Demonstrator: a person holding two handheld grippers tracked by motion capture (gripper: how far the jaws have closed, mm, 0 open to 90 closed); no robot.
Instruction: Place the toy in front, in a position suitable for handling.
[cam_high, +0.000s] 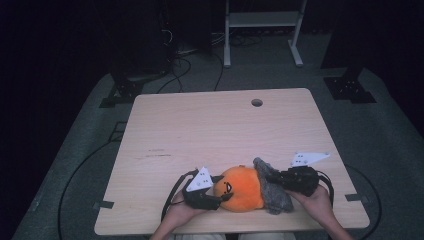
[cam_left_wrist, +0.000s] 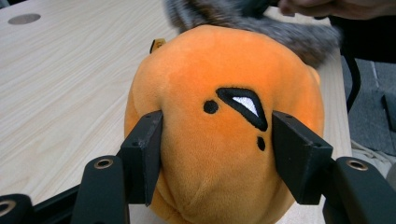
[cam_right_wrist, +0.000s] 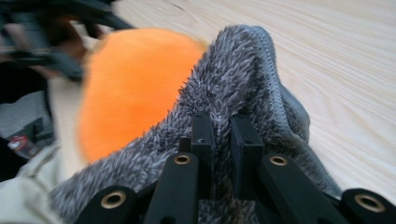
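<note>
Tongs pinching grey fleece

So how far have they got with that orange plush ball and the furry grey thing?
Done: both grips are on. The left gripper clamps the orange plush on both sides, and the right gripper pinches the edge of the grey fleece cover. In hand: the cover sits against one end of the plush. Left: most of the orange is bare; whether the cover goes on or comes off, I cannot tell.

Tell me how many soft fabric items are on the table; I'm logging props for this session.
2. An orange plush toy lies near the front edge, and a grey fuzzy cloth drapes against its right side. Anything under them would be hidden.
</note>
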